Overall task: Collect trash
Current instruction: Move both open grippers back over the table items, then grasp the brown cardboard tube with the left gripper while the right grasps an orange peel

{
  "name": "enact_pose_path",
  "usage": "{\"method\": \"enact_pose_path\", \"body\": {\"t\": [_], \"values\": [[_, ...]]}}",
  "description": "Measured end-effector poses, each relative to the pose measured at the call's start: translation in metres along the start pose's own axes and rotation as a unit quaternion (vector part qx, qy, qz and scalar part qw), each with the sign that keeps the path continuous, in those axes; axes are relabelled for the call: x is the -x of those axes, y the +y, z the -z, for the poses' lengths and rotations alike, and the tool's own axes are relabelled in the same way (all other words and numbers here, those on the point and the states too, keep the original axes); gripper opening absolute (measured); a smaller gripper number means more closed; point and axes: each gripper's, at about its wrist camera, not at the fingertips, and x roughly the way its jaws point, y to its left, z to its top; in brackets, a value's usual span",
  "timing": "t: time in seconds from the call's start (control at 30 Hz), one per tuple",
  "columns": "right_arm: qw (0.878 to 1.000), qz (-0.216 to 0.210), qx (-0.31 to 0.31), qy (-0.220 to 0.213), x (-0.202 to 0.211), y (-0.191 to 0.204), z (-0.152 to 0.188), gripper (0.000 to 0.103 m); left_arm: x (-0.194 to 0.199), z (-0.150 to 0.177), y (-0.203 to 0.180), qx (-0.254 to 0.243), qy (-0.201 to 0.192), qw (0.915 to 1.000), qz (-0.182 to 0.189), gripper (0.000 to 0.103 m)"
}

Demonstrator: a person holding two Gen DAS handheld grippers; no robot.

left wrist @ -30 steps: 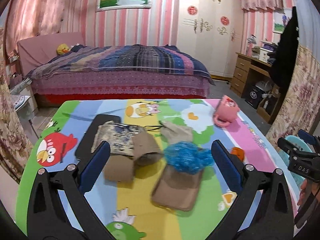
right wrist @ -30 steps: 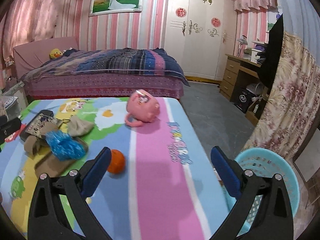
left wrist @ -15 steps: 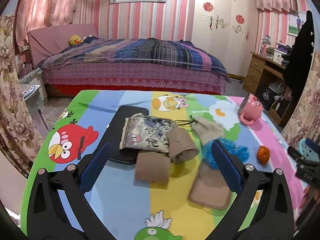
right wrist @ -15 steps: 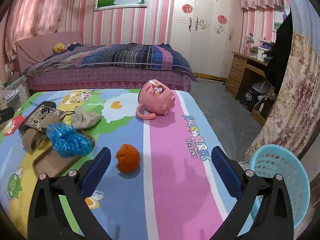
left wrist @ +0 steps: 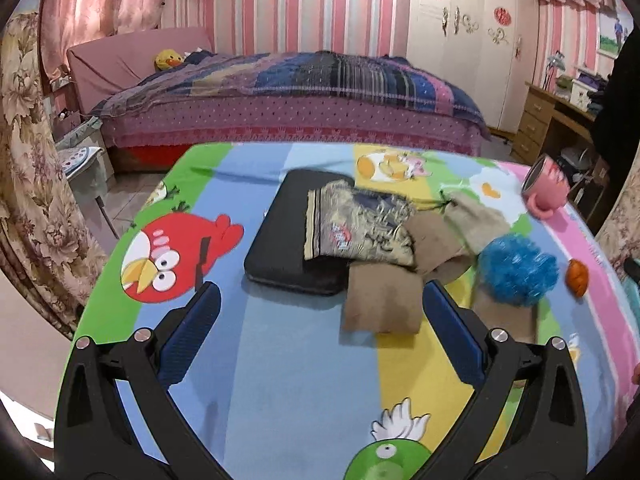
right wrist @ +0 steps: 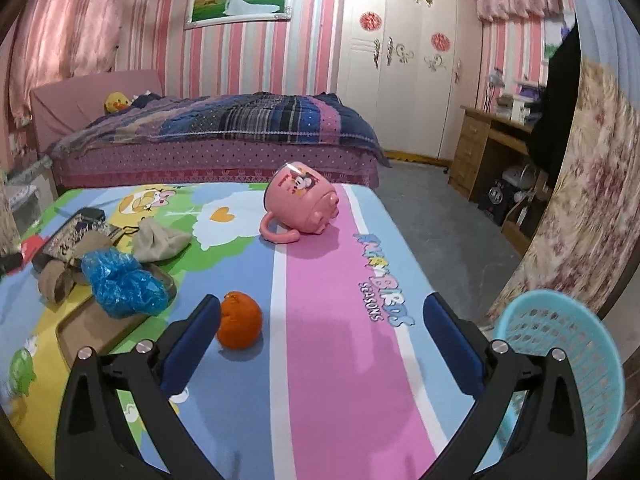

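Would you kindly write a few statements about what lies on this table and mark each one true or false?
1. The pink mug lies on its side. True.
2. The right tongs are shut on the orange. False: they are open, and the orange sits by one finger, ungripped.
3. The blue plastic wad rests on the brown tray. True.
4. The left tongs hold a sock. False: they are open and empty.
5. The turquoise basket stands on the table. False: it is beside the table, lower down.
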Motion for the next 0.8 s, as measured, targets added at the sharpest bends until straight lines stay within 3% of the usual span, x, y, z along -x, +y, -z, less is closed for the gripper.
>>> {"method": "enact_pose_path", "body": {"t": [0.17,0.4,0.5,0.57,0.6,0.7,0.8], "values": [[0.998,0.017,0.006,0.053,-0.020,-0.002,0.002,0.099,-0.019,0.005,-0.016,-0.018,0.026,0.9995,0.009,0.098],[0.999,0.001,0.009,0.044,-0.024,0.001,0.004,0.099,-0.043,0.007,-0.036,-0.037,0.060,0.9973,0.022,0.097],[0.999,-0.009,0.013,0.045,-0.028,0.005,0.004,0.099,-0.043,0.007,-0.032,-0.026,0.061,0.9968,0.046,0.082],[0.999,-0.019,0.013,0.045,-0.031,0.008,0.005,0.099,-0.043,0.007,-0.031,-0.024,0.069,0.9955,0.060,0.059],[0.999,-0.026,0.012,0.044,-0.031,0.010,0.005,0.099,-0.042,0.008,-0.030,-0.024,0.074,0.9949,0.065,0.053],[0.997,-0.042,0.023,0.053,-0.038,0.022,0.008,0.099,-0.031,0.010,-0.025,-0.026,0.072,0.9951,0.063,0.053],[0.996,-0.038,0.045,0.070,-0.046,0.034,0.008,0.097,-0.014,0.004,-0.019,-0.019,0.046,0.9973,0.054,0.053]]}}
